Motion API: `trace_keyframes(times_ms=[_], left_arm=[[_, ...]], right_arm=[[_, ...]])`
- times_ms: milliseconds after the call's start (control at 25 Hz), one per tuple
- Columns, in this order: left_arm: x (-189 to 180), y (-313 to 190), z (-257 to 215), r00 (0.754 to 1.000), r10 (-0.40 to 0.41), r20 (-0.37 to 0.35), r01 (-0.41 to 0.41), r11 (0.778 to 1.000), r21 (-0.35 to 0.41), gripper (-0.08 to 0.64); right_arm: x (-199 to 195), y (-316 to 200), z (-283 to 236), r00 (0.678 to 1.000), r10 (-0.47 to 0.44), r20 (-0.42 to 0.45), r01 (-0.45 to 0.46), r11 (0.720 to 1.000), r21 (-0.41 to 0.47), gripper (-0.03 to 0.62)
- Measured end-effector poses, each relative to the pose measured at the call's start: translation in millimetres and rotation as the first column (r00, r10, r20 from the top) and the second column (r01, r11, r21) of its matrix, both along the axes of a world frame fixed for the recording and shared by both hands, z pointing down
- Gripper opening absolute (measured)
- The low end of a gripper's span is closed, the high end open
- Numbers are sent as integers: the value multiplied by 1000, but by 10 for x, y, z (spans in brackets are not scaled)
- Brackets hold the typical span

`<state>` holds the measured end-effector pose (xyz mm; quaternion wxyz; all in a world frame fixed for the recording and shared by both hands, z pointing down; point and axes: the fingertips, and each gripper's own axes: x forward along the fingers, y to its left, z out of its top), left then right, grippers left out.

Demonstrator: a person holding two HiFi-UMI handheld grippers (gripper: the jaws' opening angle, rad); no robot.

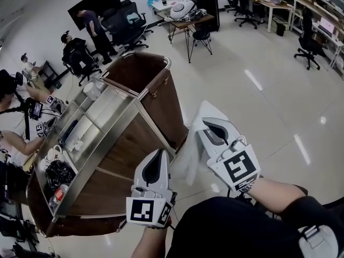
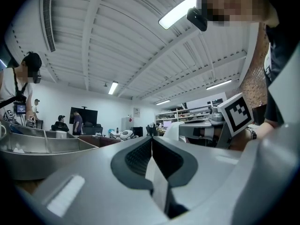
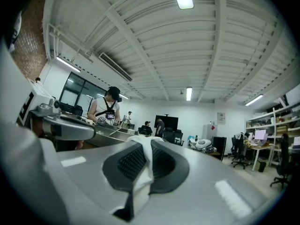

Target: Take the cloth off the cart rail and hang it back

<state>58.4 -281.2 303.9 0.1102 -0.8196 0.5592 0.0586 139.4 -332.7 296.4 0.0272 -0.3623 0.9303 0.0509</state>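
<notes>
A white cloth (image 1: 189,157) hangs off the cart, between my two grippers, beside the cart's wooden side (image 1: 161,109). In the head view my right gripper (image 1: 206,121) is shut on the cloth's upper part. The right gripper view shows the cloth (image 3: 143,168) pinched between the closed pads. My left gripper (image 1: 159,153) sits lower, close to the cart's metal rail (image 1: 153,128). Its jaws meet on a white strip of cloth (image 2: 157,182) in the left gripper view. Both grippers are held close to my body.
The cart's steel top tray (image 1: 110,120) holds cups, a black bag (image 1: 58,173) and small items. People stand and sit at its far left side (image 1: 11,144). Office chairs (image 1: 126,26), a desk (image 1: 188,23) and a stool stand farther off on the glossy floor.
</notes>
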Motion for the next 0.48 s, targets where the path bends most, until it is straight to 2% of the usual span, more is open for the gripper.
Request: trace_keyframes(times_ms=[80, 160, 280, 400, 480], left_arm=[[-45, 11, 8, 1000, -6, -1, 6, 1000, 0, 5], [-94, 34, 32, 1000, -9, -4, 9, 1000, -2, 3], [-109, 57, 50, 1000, -8, -4, 8, 1000, -4, 3], [-107, 80, 80, 1000, -6, 1, 6, 1000, -6, 2], [-119, 112, 92, 1000, -6, 4, 6, 1000, -8, 2]], right_arm=[[-62, 7, 24, 1000, -11, -11, 12, 999, 35, 0], [-117, 48, 70, 1000, -13, -14, 14, 1000, 10, 0], [-142, 66, 50, 1000, -19, -24, 21, 998, 63, 0], [-151, 117, 103, 1000, -11, -16, 10, 1000, -11, 0], [-164, 139, 94, 1000, -12, -20, 12, 1000, 19, 0]])
